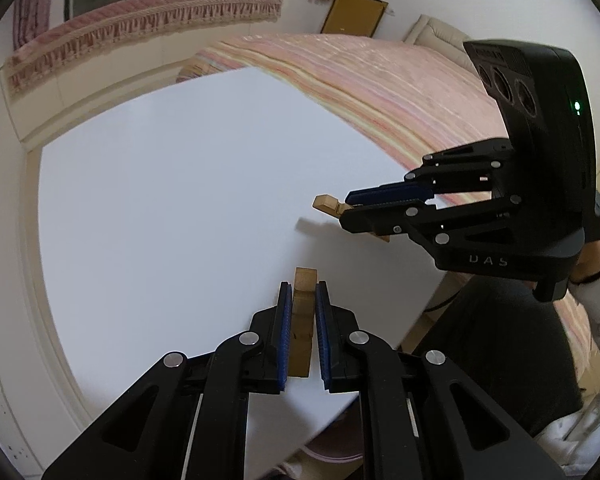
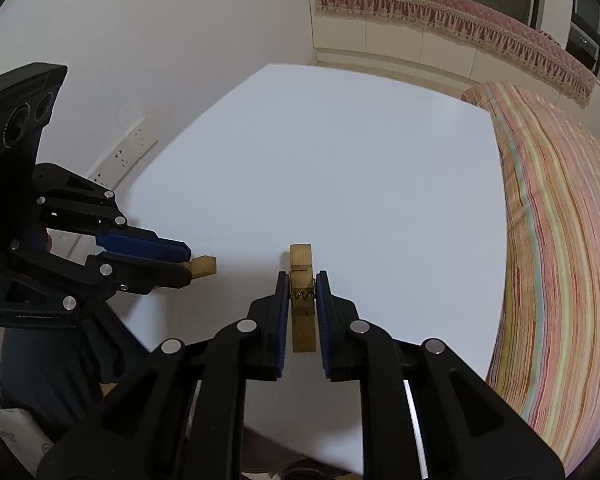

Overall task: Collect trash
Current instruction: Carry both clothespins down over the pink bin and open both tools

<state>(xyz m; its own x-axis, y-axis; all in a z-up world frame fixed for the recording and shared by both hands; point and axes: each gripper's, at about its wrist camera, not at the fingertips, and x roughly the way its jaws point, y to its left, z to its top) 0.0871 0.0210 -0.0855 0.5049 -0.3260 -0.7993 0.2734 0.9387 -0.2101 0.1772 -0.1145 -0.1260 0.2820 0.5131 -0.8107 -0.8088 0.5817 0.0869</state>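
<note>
My left gripper point(image 1: 303, 288) is shut on a wooden clothespin point(image 1: 302, 320) and holds it above the white table point(image 1: 172, 200). My right gripper point(image 2: 303, 280) is shut on a second wooden clothespin point(image 2: 302, 300) with a metal spring. In the left wrist view the right gripper point(image 1: 350, 210) comes in from the right, its clothespin tip point(image 1: 327, 203) sticking out. In the right wrist view the left gripper point(image 2: 188, 264) comes in from the left, its clothespin tip point(image 2: 203, 266) sticking out.
A bed with a striped pink cover point(image 2: 560, 240) lies along the table's right side. A low cabinet with a pink fringed cloth point(image 2: 440, 12) stands at the back. Wall sockets point(image 2: 128, 152) are on the left wall. The person's dark-clad legs point(image 1: 492, 352) are by the table's near edge.
</note>
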